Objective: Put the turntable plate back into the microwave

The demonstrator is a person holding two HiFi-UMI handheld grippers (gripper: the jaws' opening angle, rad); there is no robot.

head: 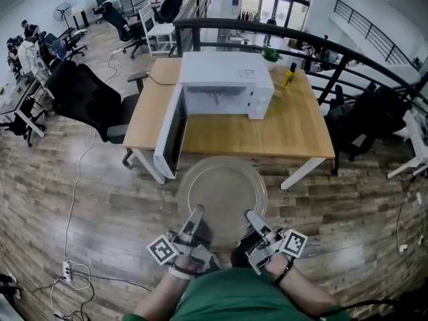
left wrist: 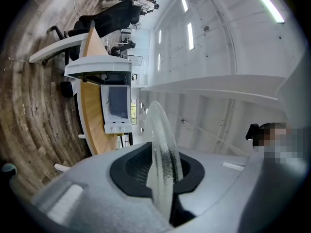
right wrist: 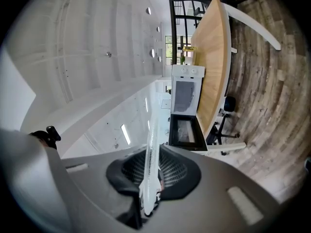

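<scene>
Clear into microwave mouth across bare tabletop; blocked at left by open door jutting past tabletop edge; bottle at right.

The head view looks steeply down from above and behind both tongs. It takes in the left tongs, the right tongs and, well beyond them, the desk with the microwave. Each gripper view sits close behind its own tongs, rolled sideways, and looks along them past the edge-on turntable plate. All three views share that plate, the microwave and the desk beyond the tongs.
</scene>
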